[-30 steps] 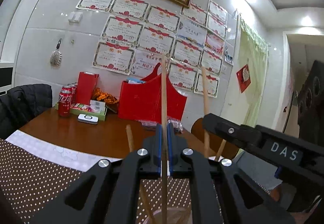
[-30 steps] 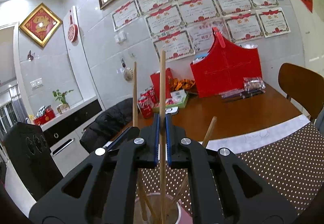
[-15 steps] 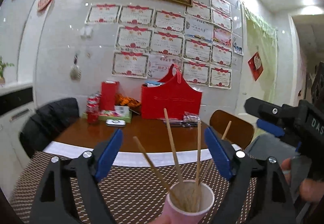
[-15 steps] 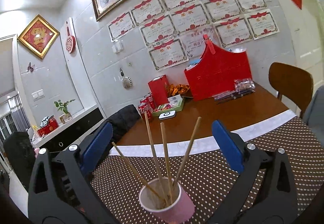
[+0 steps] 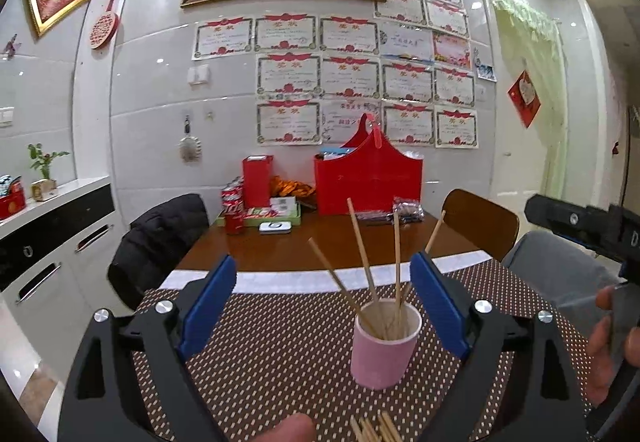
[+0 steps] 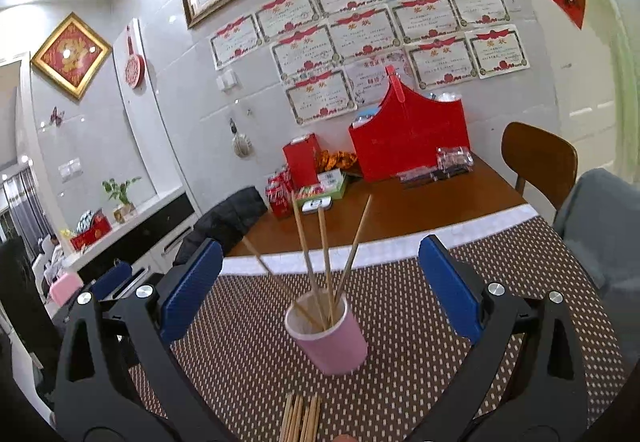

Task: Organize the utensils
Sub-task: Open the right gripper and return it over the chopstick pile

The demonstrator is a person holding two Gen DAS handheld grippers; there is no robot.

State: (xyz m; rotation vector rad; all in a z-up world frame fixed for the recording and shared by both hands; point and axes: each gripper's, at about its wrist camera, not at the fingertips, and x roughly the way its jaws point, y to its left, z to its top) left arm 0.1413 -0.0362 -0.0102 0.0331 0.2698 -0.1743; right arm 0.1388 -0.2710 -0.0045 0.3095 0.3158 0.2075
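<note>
A pink paper cup (image 5: 384,346) (image 6: 328,334) stands on a brown dotted placemat (image 5: 272,346) and holds several wooden chopsticks (image 5: 362,254) (image 6: 325,254) leaning apart. My left gripper (image 5: 323,274) hangs short of the cup; its jaws are opening, with nothing gripped between the blue pads. My right gripper (image 6: 320,258) is open and empty, also back from the cup. More loose chopsticks (image 5: 372,428) (image 6: 302,418) lie on the mat just under both grippers. One of the right gripper's fingers (image 5: 560,216) shows at the right edge of the left wrist view.
Behind the mat, the wooden table (image 5: 304,242) carries a red gift bag (image 5: 368,182), cola cans (image 5: 234,212) and small boxes. A jacket-draped chair (image 5: 160,234) stands left, a wooden chair (image 5: 480,220) right. A hand (image 5: 604,342) holds the right gripper.
Each gripper was shut on an upright chopstick over the cup. Both jaws have opened, the chopsticks now stand in the cup, and both grippers have drawn back and up from it.
</note>
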